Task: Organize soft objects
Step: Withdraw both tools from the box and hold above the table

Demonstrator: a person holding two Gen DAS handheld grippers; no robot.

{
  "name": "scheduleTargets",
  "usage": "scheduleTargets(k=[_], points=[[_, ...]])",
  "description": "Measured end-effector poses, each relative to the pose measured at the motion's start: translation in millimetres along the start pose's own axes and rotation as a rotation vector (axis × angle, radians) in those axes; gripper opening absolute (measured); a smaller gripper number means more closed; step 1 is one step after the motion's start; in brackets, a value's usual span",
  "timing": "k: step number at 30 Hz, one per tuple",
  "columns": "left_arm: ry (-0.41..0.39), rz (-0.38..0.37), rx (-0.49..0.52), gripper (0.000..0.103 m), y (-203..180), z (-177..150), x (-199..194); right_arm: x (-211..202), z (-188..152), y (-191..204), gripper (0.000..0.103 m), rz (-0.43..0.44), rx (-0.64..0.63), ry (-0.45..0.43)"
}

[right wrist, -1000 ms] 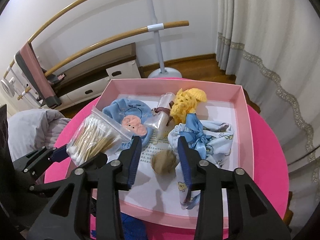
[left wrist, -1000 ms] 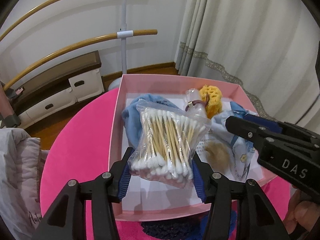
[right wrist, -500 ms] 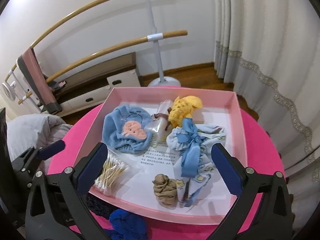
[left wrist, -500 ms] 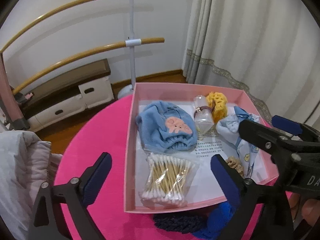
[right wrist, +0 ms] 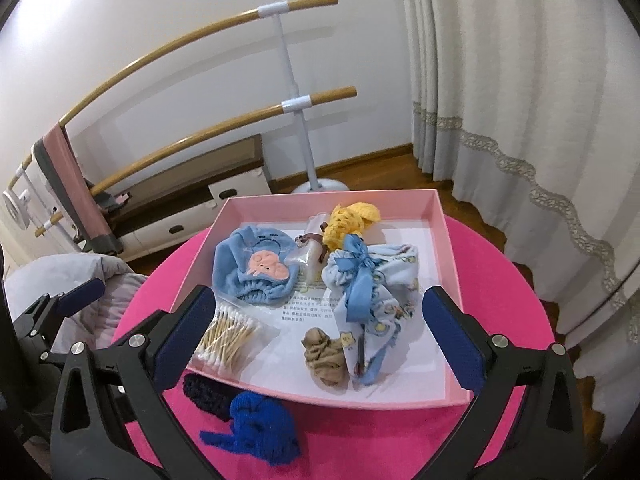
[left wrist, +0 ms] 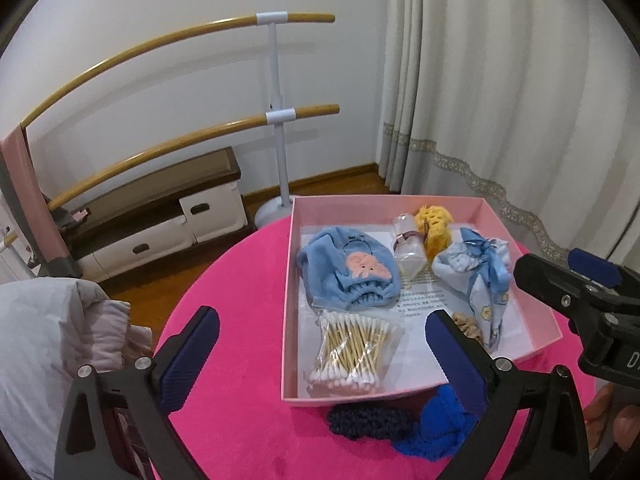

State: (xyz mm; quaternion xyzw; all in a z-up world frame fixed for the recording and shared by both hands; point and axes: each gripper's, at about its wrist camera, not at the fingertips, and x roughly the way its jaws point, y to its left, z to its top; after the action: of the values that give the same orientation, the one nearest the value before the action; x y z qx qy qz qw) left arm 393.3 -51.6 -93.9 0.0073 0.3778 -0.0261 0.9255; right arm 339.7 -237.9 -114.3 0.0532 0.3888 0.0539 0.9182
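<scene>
The shallow pink cardboard box [right wrist: 448,256] occupies the centre of the right wrist view and rests on the round magenta cloth-covered table [right wrist: 504,280]. Inside it, the clear plastic bag of wooden cotton swabs [right wrist: 230,340] lies flat in the lower left corner of the box floor. The tan knotted fabric bundle [right wrist: 324,356] lies at the lower centre, touching the pale blue printed drawstring pouch with a blue satin ribbon [right wrist: 372,288] to its right. The blue plush cap with a pink face patch [right wrist: 256,268] sits at the upper left of the box, beside a small clear plastic bottle [right wrist: 310,252] and a yellow crocheted item [right wrist: 348,220] near the far wall.

Outside the box, against its near wall, a dark navy crocheted piece [right wrist: 202,390] and a bright blue knitted piece [right wrist: 260,426] lie on the table, touching each other.

The right gripper [right wrist: 320,336] is fully released; its jaws have just been opening and nothing sits between the pads. The left gripper [left wrist: 320,364] is likewise spread wide; its jaws have just been opening, and the swab bag lies below them on the box floor, clear of both pads.

A white curtain with lace trim [right wrist: 520,120] fills the right of the frame. A freestanding double wooden barre [right wrist: 288,106] stands at upper centre.
</scene>
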Motion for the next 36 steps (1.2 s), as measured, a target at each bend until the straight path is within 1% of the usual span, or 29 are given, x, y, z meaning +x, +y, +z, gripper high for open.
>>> scheduleTargets(k=[5, 11, 19, 21, 29, 36], points=[[-0.025, -0.008, -0.004, 0.102, -0.2, -9.8, -22.1, -25.3, -10.4, -0.3, 0.103, -0.001, 0.004, -0.042], [-0.077, 0.006, 0.0, 0.103, -2.2, -24.8, -56.0, -58.6, -26.4, -2.8, 0.103, -0.017, 0.016, -0.09], [-0.105, -0.012, 0.002, 0.103, -4.1, -49.2, -88.2, -97.2, -50.5, -4.1, 0.103, -0.017, 0.034, -0.134], [-0.118, -0.004, 0.004, 0.103, -3.4, -55.3, -97.6, -106.0, -57.4, -4.6, 0.103, -0.017, 0.04, -0.145], [-0.134, -0.003, 0.012, 0.103, -8.0, -85.5, -125.7, -144.1, -88.0, 3.1, 0.103, -0.047, 0.036, -0.191], [-0.157, -0.004, 0.005, 0.103, -10.5, -105.2, -149.7, -164.6, -104.3, 12.7, 0.103, -0.046, 0.034, -0.216]])
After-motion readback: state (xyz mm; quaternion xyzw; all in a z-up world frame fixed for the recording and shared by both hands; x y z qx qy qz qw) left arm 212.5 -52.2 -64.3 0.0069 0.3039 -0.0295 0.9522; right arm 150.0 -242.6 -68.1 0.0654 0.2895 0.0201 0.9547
